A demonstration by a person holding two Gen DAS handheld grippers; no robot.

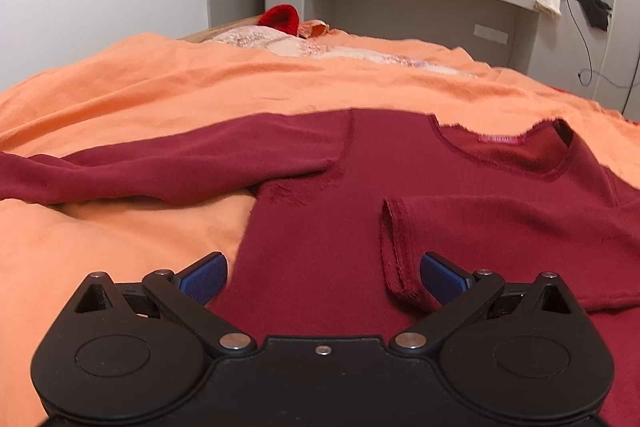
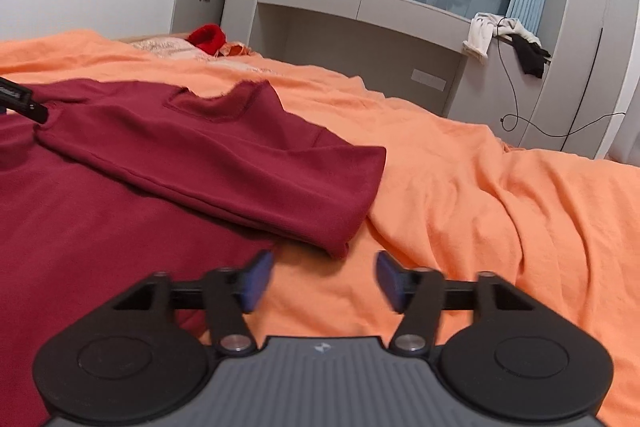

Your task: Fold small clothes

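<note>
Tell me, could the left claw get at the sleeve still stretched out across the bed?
Probably yes. The left claw is open and empty over the sweater, and the outstretched sleeve lies uncovered just beside it.

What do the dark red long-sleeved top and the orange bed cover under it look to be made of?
Dark red long-sleeved top: a fine knit, probably cotton or wool blend; matte, with ribbed texture and raised seams. Orange bed cover: soft woven or brushed fabric, matte, rumpled into loose folds. Exact fibres cannot be told.
</note>
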